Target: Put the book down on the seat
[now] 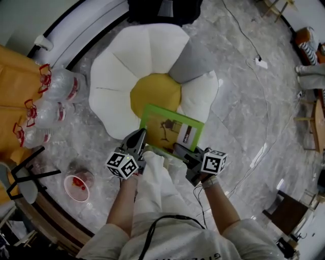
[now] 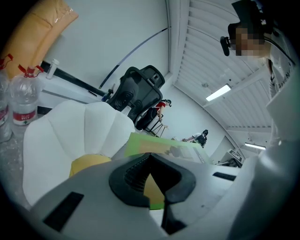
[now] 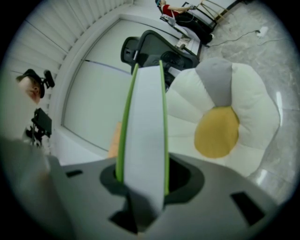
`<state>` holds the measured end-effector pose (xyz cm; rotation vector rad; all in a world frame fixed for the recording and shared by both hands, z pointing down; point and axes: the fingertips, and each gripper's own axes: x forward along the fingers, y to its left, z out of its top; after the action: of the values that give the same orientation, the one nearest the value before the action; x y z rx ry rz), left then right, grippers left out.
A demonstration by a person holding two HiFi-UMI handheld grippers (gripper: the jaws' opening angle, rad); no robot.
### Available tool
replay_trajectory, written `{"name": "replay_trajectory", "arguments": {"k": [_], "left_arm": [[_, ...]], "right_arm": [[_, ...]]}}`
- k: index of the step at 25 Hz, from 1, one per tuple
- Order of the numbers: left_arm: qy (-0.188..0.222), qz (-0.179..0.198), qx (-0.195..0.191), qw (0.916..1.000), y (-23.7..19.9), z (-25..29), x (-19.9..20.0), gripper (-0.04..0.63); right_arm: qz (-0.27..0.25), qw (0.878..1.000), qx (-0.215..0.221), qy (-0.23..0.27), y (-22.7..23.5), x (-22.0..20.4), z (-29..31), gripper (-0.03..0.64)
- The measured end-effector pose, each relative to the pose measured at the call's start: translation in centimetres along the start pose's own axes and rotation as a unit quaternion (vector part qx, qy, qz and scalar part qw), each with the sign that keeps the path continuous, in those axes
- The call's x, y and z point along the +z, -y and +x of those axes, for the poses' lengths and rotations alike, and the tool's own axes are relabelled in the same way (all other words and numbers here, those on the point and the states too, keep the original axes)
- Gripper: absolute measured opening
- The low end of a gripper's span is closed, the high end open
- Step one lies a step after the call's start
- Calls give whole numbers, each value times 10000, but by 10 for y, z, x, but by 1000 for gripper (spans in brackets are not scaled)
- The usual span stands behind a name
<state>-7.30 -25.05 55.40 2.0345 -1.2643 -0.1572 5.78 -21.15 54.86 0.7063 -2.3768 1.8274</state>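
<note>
The seat (image 1: 114, 99) is a flower-shaped floor cushion with white petals, one grey petal and a yellow centre (image 1: 155, 94). A green-covered book (image 1: 171, 131) hangs flat over the cushion's near side. My right gripper (image 1: 179, 150) is shut on the book's near edge. In the right gripper view the book's white page edge (image 3: 143, 117) stands between the jaws of that gripper (image 3: 140, 183), with the cushion (image 3: 253, 108) beyond. My left gripper (image 1: 139, 136) is by the book's near left corner, jaws together and holding nothing. From the left gripper (image 2: 150, 161), the book (image 2: 164, 147) lies just beyond.
Water bottles (image 1: 56, 101) and a yellow bag (image 1: 15, 76) stand at the left. A red cup (image 1: 77, 187) and a black stand (image 1: 25, 172) are near left. A black chair (image 1: 165, 10) is behind the cushion. Cables (image 1: 254, 61) cross the marble floor at the right.
</note>
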Motion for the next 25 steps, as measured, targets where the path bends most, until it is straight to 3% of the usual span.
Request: {"name": "replay_trajectory", "arguments": {"k": [17, 25], "left_arm": [[-454, -182, 324, 9983, -132, 34, -51, 23], [-517, -154, 39, 9985, -155, 77, -75, 23]], "right_arm": [[373, 9979, -425, -325, 105, -7, 81, 150], [338, 9981, -422, -295, 153, 2, 110, 150]]}}
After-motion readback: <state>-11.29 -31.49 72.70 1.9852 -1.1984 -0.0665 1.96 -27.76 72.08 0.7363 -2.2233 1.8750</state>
